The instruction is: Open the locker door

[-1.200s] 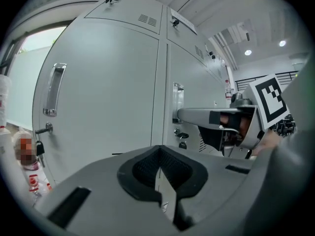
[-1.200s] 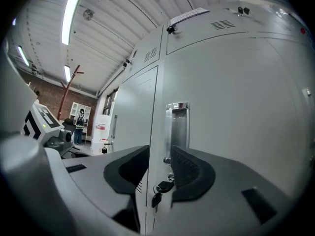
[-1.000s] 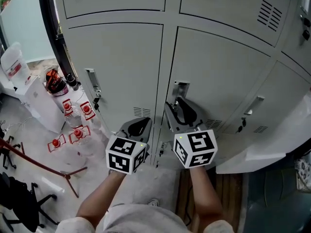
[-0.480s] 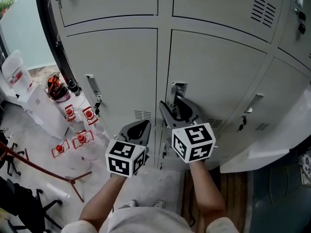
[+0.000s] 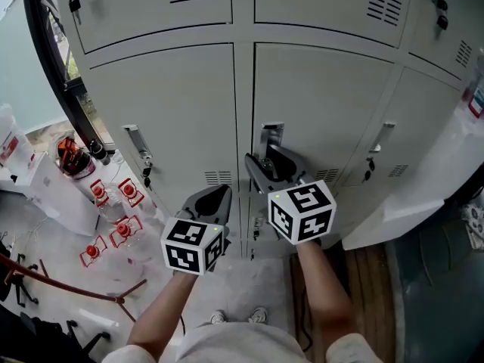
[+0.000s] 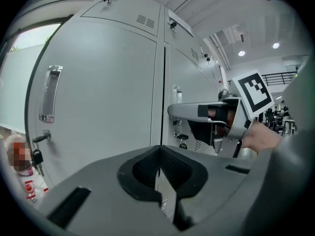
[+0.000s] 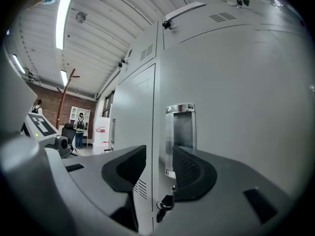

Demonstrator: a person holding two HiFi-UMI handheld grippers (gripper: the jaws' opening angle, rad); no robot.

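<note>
The locker door [image 5: 325, 104] to be opened is seen right of centre in the head view, shut flush with its frame. Its recessed metal handle [image 5: 271, 137] is set at the door's left edge, just beside the vertical seam [image 5: 243, 127]. The right gripper [image 5: 271, 165] is held level and aimed at the lower part of that handle, presumably so that one finger can be slipped into the recess. Its jaws have just been opening and are spread, with nothing pinched. In the right gripper view the seam and the handle's left rim are seen through the gap, ahead of the pads; whether anything is touched cannot be told. A key [image 7: 162, 205] is seen hanging in the lock below the handle. The left gripper [image 5: 214, 200] is held at the lower left of the right one, in front of the neighbouring door [image 5: 166, 112], its fingers pressed together on nothing, apparently parked out of the way. With the handle on the left edge, hinges on the right are to be supposed, so the door would be swung out toward the person and rightward. Room there is narrowed by a white panel [image 5: 423, 203] leaning at the lower right, and the floor at the lower left is cluttered with bottles [image 5: 113, 203].
</note>
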